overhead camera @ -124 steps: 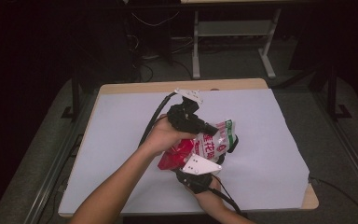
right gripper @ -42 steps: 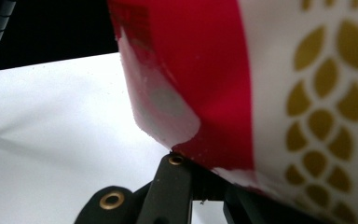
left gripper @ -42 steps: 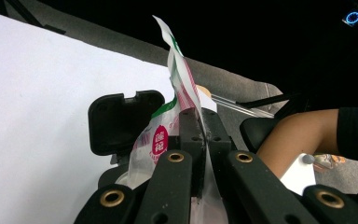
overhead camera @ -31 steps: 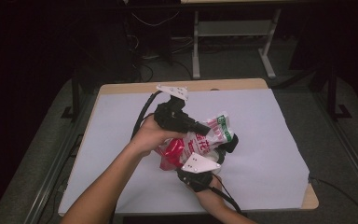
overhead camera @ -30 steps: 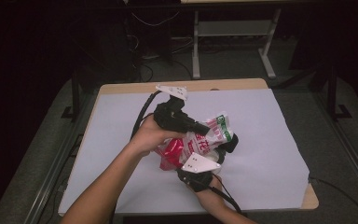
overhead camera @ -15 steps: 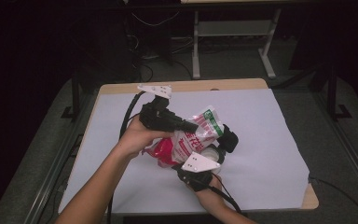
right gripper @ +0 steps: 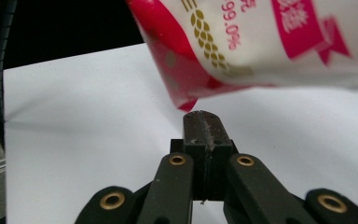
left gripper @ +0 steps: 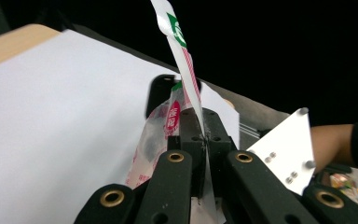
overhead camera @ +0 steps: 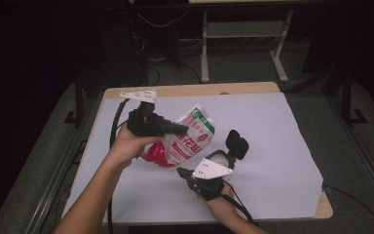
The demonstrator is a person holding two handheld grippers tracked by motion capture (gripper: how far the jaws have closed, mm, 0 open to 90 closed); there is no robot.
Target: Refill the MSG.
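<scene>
A red-and-white printed pouch (overhead camera: pixel 193 137) hangs tilted above the white-covered table (overhead camera: pixel 277 131), left of centre. My left gripper (overhead camera: pixel 184 128) comes in from the left and is shut on the pouch's upper edge; in the left gripper view the thin film (left gripper: pixel 182 56) runs up from between the closed jaws of the left gripper (left gripper: pixel 204 139). My right gripper (overhead camera: pixel 180 171) sits lower, near the front, pointing left toward the pouch. In the right gripper view, the right gripper (right gripper: pixel 203 117) is shut on nothing, just below the pouch's red bottom corner (right gripper: pixel 186 100).
The right gripper's white three-cornered plate (left gripper: pixel 284 148) and a hand (left gripper: pixel 331 140) show beyond the left jaws. Bare white sheet lies to the right and along the back. A metal frame (overhead camera: pixel 243 34) and cables stand on the floor behind the table.
The left gripper has carried the pouch left and upward, away from the right gripper. The right gripper has stayed near the front of the table.
</scene>
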